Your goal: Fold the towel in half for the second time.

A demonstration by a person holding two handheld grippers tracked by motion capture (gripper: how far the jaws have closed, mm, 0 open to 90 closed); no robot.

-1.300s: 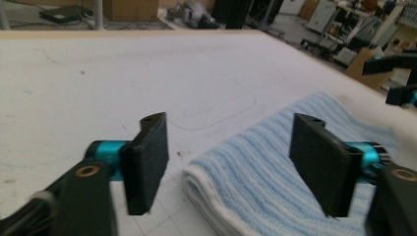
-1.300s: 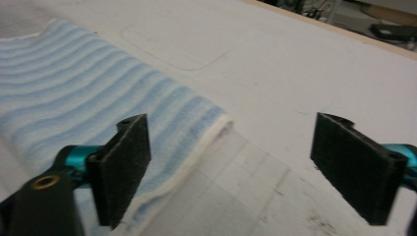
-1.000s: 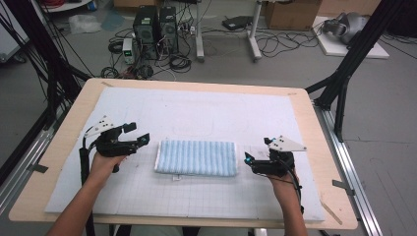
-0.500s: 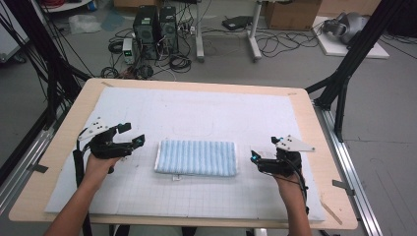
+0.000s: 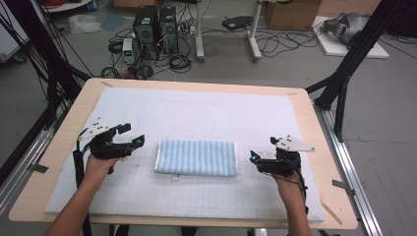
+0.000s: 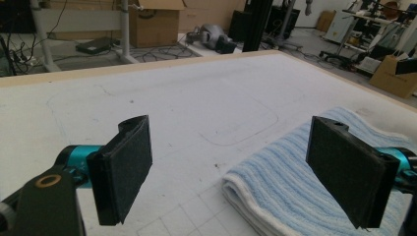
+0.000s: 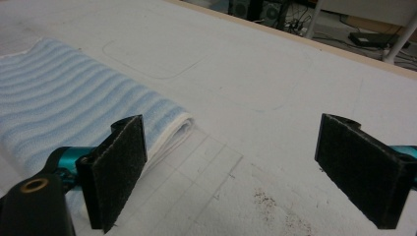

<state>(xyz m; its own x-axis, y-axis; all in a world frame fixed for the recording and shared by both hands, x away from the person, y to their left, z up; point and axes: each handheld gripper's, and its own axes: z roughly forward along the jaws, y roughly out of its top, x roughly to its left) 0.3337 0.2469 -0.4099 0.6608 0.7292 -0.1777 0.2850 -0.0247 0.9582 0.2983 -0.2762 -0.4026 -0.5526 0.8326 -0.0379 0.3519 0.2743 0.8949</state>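
Drawing outward from the folded towel (image 5: 195,158), both hand-held grippers stay spread wide.

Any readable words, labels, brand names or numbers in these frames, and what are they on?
None can be read.
Folded striped towel: a small tag at its near edge, too small to read.
White mat: faint drawn outlines and grid lines, no lettering.
Cardboard boxes beyond the table: no legible print.
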